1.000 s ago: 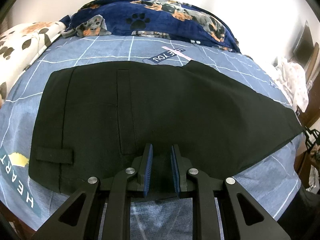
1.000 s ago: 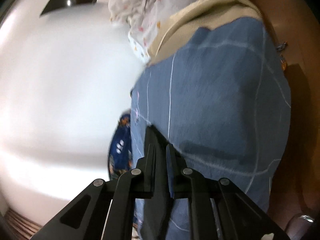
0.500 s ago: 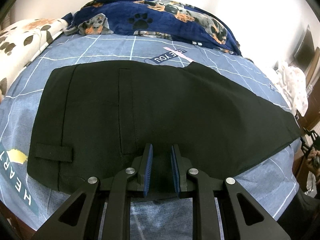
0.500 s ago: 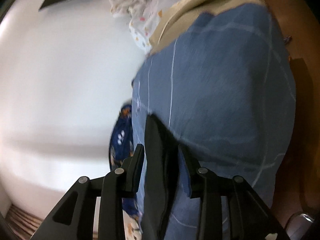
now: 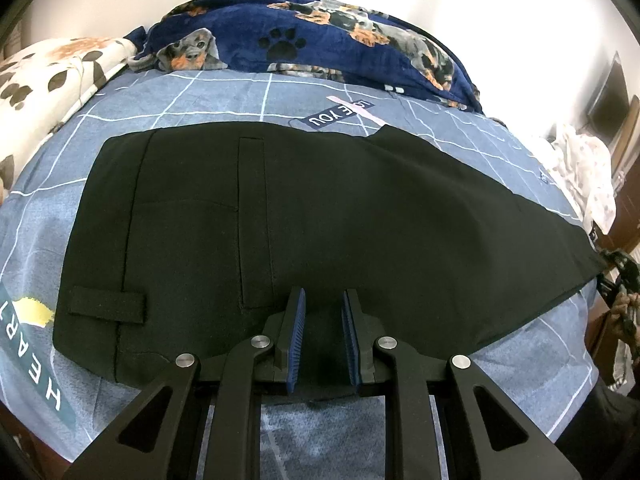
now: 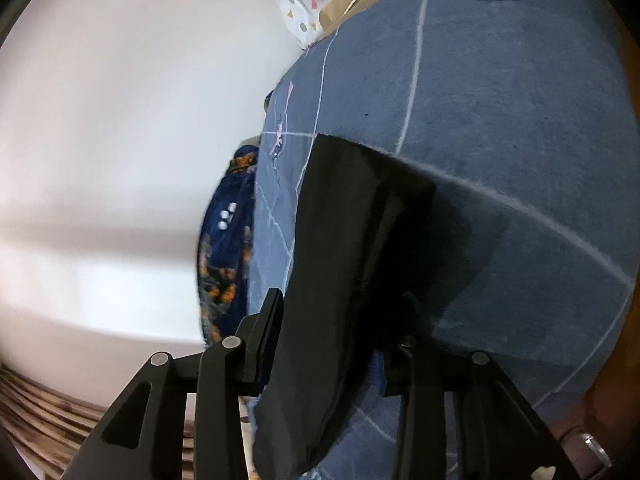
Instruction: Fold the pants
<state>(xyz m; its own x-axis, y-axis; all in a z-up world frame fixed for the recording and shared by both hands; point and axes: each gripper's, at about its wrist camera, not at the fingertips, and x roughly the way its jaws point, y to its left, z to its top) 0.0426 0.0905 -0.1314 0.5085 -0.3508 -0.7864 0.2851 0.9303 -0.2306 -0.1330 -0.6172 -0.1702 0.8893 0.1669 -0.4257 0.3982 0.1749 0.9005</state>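
Black pants (image 5: 320, 220) lie flat on the blue checked bed sheet (image 5: 200, 96), waist at the left and leg running right. My left gripper (image 5: 322, 296) sits over their near edge, blue pads a narrow gap apart, shut on dark cloth. At the far right a hand (image 5: 626, 312) holds the other gripper by the leg's end. In the right wrist view the pants leg (image 6: 344, 260) hangs as a loose band between the fingers of my right gripper (image 6: 336, 300) and drapes over the right one, hiding its pad. Those jaws stand apart and are closing.
A navy dog-print blanket (image 5: 320, 40) is heaped at the bed's far side, and a cream leaf-print pillow (image 5: 48, 92) lies at the left. White patterned cloth (image 5: 588, 176) and brown wooden furniture stand past the right end. Wood flooring (image 6: 40, 408) shows below a white wall.
The right gripper's jaws spread from a tight pinch on the leg's end. That view swung across the bed and more black cloth now fills it. The left gripper and pants stayed put.
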